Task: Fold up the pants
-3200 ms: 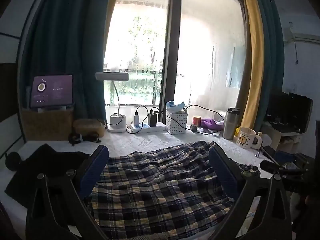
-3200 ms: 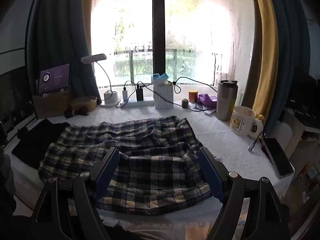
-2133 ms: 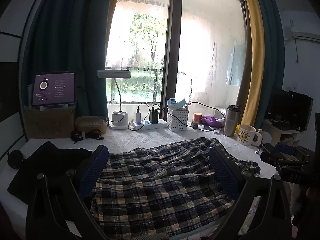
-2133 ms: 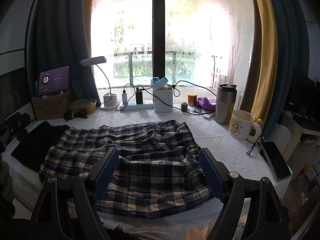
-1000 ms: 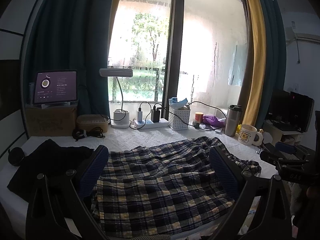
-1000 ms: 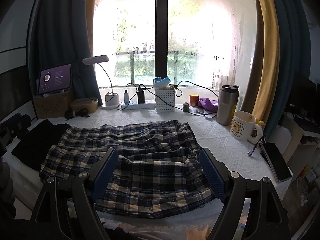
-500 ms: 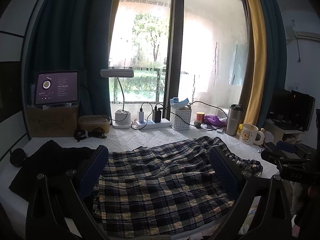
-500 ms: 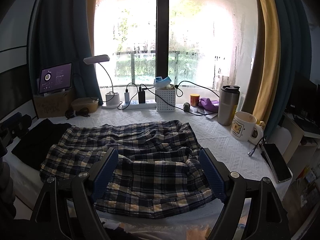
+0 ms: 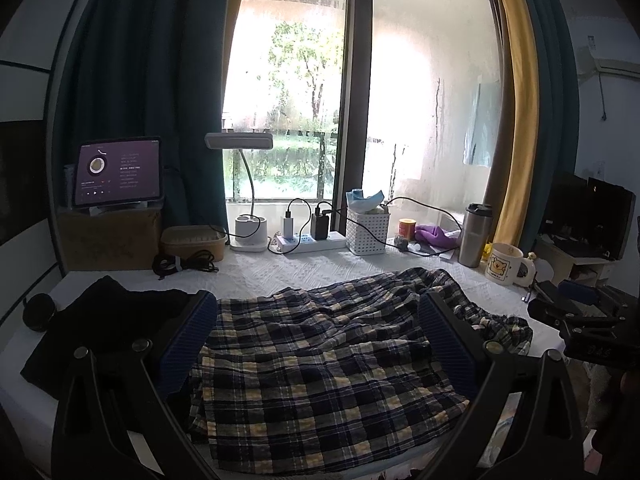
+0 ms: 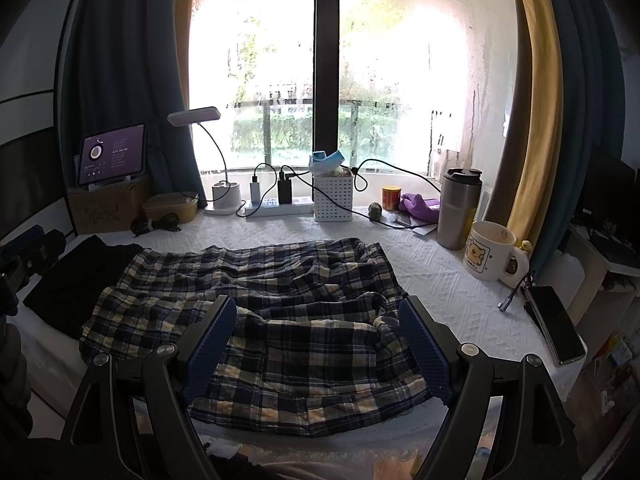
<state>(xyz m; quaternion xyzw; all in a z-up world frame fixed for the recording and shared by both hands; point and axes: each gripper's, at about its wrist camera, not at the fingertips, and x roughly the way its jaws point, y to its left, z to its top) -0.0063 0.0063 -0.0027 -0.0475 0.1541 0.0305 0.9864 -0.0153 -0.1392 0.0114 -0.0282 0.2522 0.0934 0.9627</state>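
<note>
A home bedroom: long curtains (image 10: 120,92) frame the window (image 10: 320,80) at top centre, with a desk lamp (image 10: 196,117), a tablet (image 10: 113,155) at left and a mug (image 10: 490,252) at right.

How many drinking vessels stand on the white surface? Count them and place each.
2: a steel tumbler near the yellow curtain, and a white bear mug beside it, nearer the camera. More may be hidden.

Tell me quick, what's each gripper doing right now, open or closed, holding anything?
Left gripper: open, holding nothing, above the navy and yellow plaid pants.
Right gripper: open, holding nothing, above the same pants.
</note>
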